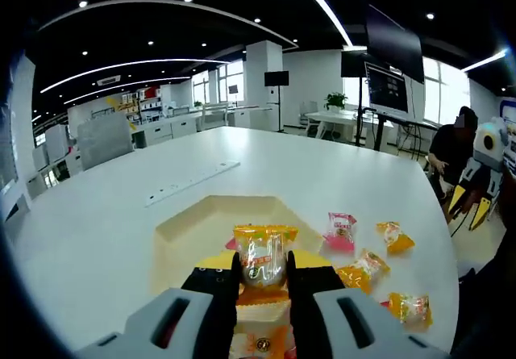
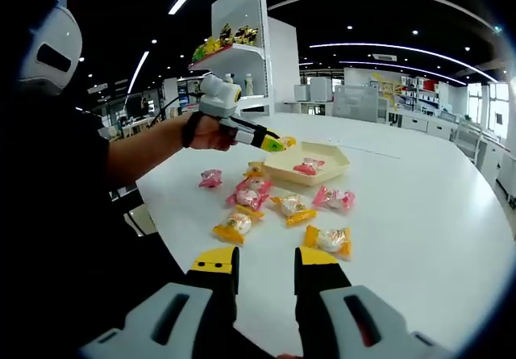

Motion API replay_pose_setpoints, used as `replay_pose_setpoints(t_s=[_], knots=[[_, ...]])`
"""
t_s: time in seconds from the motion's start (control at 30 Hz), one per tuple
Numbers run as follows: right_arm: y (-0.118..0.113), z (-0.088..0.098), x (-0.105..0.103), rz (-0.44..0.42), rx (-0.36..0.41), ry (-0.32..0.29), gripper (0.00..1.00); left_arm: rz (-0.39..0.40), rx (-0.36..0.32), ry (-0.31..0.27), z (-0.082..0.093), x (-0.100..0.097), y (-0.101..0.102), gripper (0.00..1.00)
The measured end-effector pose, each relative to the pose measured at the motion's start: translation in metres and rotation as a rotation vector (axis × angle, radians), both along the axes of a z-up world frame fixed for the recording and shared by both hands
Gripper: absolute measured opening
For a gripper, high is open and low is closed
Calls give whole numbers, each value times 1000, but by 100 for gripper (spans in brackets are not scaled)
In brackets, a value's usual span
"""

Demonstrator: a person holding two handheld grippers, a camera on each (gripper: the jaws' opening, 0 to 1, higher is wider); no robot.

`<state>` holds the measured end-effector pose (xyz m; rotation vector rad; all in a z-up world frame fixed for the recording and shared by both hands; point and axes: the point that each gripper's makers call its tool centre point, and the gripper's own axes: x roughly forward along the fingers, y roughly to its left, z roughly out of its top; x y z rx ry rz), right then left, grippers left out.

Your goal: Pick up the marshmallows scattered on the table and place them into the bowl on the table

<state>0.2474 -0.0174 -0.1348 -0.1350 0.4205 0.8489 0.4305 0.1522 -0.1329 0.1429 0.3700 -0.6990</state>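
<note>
My left gripper point(image 1: 263, 274) is shut on an orange-wrapped marshmallow point(image 1: 262, 256), held over the near edge of the cream, angular bowl point(image 1: 201, 218). In the right gripper view a hand holds that left gripper point(image 2: 278, 144) above the bowl point(image 2: 326, 168), which has a pink marshmallow point(image 2: 305, 167) in it. Several wrapped marshmallows lie scattered on the white table, among them a pink one point(image 2: 334, 198), an orange one point(image 2: 330, 240) and another orange one point(image 2: 234, 227). My right gripper point(image 2: 266, 274) stands open with nothing between its jaws, just short of them.
A white power strip point(image 1: 192, 183) lies on the table point(image 1: 322, 173) beyond the bowl. More marshmallows lie right of the bowl, one pink point(image 1: 340, 231) and one orange point(image 1: 393, 236). A person point(image 1: 451, 153) sits past the table's right edge. A white shelf unit point(image 2: 238, 60) stands behind.
</note>
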Motion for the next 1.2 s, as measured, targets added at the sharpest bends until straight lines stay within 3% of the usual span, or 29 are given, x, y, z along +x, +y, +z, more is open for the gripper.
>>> replay_pose_setpoints(t_s=[0.4, 1.2], knots=[[3, 1, -1, -3, -3, 1, 28, 63, -31, 13, -3, 14, 5, 24], [1, 2, -3, -10, 0, 0, 28, 122, -19, 5, -3, 32, 7, 25]])
